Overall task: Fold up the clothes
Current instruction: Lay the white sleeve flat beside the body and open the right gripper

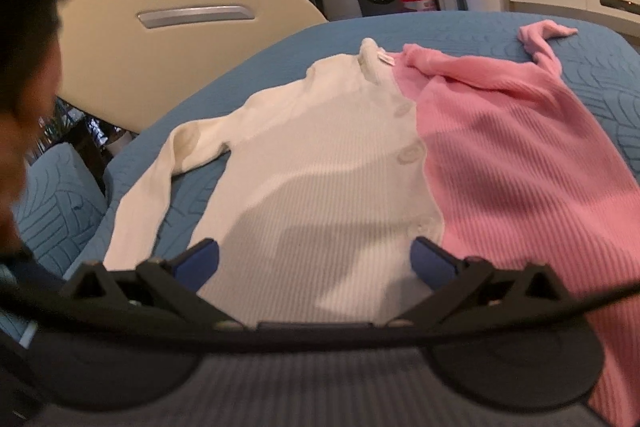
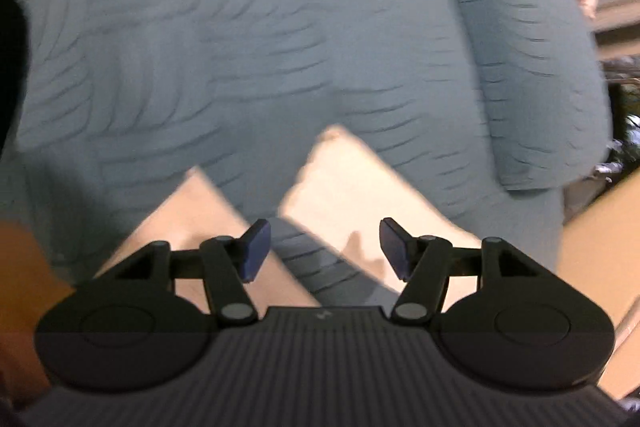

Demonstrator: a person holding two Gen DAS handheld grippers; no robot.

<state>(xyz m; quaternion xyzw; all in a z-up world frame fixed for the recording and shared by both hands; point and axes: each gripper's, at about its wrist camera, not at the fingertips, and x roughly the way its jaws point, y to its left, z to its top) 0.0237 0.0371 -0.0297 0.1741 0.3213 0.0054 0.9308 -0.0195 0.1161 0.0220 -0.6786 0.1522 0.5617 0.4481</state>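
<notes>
Cardigan (image 1: 340, 167), half white and half pink, lies spread flat and face up on a blue quilted bed cover (image 1: 460, 31), collar away from me and hem toward me, so its long axis runs straight ahead of my left gripper (image 1: 316, 263). At far left, the white sleeve (image 1: 160, 195) trails down toward the near corner of the cover, bent at the elbow; the button placket (image 1: 412, 151) divides the two colours down the middle; to the right, the pink half spreads wide and the pink sleeve (image 1: 544, 39) reaches up toward the far edge. My left fingers (image 1: 200, 261) stand wide, holding nothing, poised just above the white half at the hem. My right gripper (image 2: 324, 247) is also spread and empty; its blurred view shows only quilted blue cloth and two pale cloth corners (image 2: 348, 187) I cannot identify, with no pink in sight. I judge the left hand far the nearer to the garment, and the white sleeve, lying to its left, the natural first piece to bring across the body.
</notes>
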